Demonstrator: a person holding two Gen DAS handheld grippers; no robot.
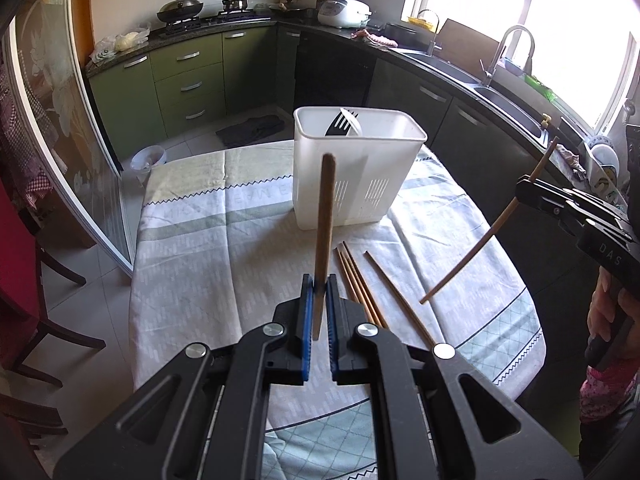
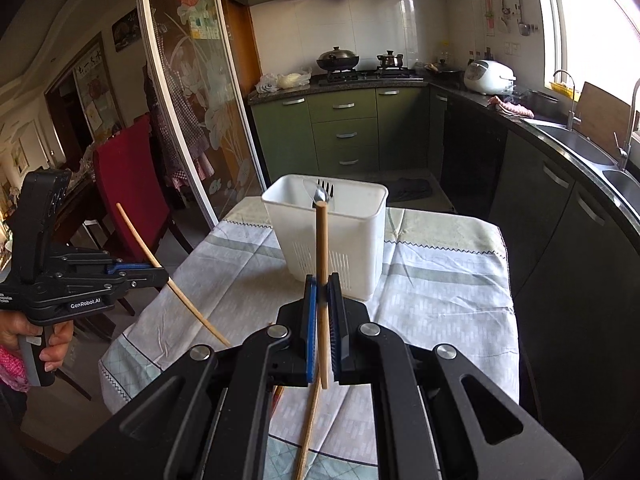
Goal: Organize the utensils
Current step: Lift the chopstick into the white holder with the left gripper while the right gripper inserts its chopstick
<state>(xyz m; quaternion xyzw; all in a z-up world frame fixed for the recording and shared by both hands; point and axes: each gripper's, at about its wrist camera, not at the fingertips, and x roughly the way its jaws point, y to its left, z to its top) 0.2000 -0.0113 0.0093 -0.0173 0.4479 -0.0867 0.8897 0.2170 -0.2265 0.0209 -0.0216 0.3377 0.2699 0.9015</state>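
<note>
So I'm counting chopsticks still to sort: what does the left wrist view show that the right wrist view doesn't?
Only the left wrist view shows the loose chopsticks on the cloth, about four, beside the left gripper.

Only the right wrist view shows the red chair; just one loose chopstick is visible on the cloth there.

Both show the white holder with a fork inside, and each gripper, left and right, shut on one chopstick.

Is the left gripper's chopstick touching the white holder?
Apart. The right wrist view shows the chopstick in the left gripper well left of the holder.
</note>
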